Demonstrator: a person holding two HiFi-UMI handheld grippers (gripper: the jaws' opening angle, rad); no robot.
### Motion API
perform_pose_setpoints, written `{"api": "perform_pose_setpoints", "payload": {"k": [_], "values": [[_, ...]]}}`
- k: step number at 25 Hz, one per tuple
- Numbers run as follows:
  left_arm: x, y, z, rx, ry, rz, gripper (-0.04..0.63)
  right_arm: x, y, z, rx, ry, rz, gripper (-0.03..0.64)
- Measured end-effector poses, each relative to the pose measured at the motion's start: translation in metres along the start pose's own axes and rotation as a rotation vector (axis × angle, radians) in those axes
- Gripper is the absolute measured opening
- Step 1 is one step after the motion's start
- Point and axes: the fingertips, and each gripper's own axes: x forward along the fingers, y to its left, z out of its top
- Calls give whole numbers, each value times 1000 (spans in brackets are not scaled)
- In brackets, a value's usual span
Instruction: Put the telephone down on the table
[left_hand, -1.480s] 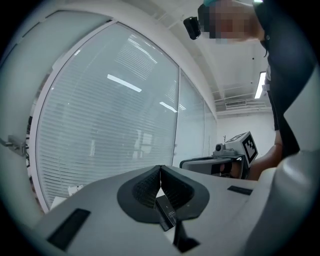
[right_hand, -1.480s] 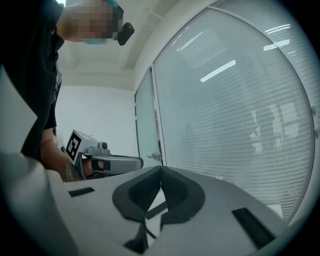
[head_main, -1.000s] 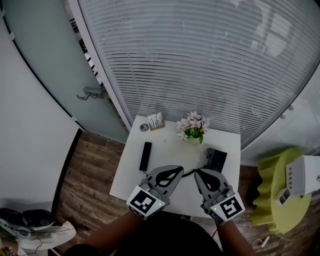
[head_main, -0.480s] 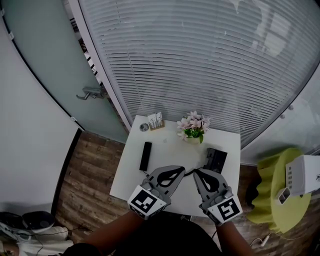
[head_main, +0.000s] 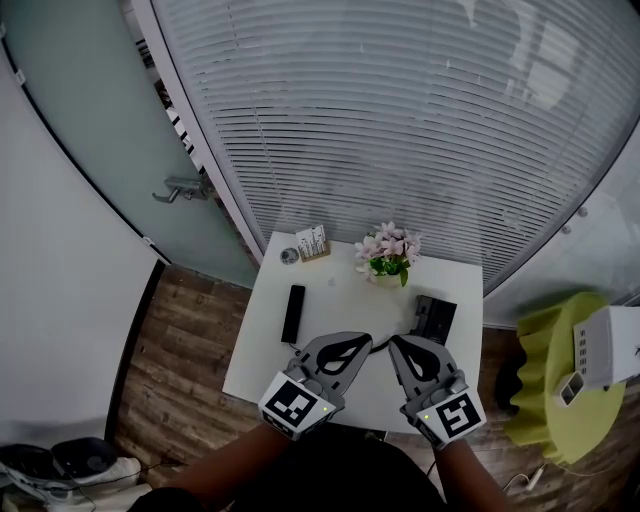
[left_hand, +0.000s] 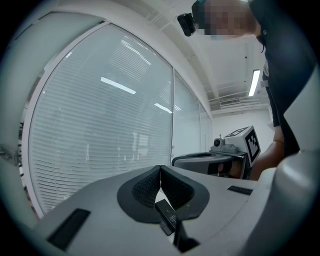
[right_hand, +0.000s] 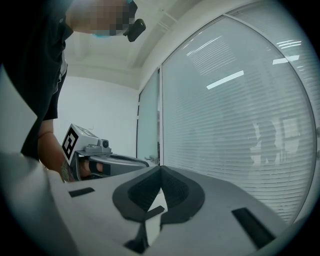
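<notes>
The black telephone handset (head_main: 291, 313) lies flat on the left part of the white table (head_main: 330, 290). Its black base (head_main: 434, 319) sits near the table's right edge, and a dark cord (head_main: 385, 342) runs between them. My left gripper (head_main: 364, 340) and right gripper (head_main: 394, 343) hover side by side over the table's near edge, tips almost meeting. Both are shut with nothing in them. In the left gripper view the jaws (left_hand: 160, 168) meet at the tip, and the handset (left_hand: 165, 216) shows through the gap below. The right gripper (right_hand: 160, 169) is likewise shut on nothing.
A pot of pink flowers (head_main: 387, 255), a small card holder (head_main: 313, 242) and a round object (head_main: 289, 256) stand along the table's far edge, before a blinds-covered glass wall. A yellow stool (head_main: 550, 385) with a white box (head_main: 605, 350) stands to the right. Wooden floor lies to the left.
</notes>
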Motion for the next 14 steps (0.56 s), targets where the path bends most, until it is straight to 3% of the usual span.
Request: {"api": "perform_pose_setpoints", "payload": {"k": [14], "values": [[1, -3, -1, -12, -6, -3, 9, 0, 3, 0, -7, 9, 13, 21]]}}
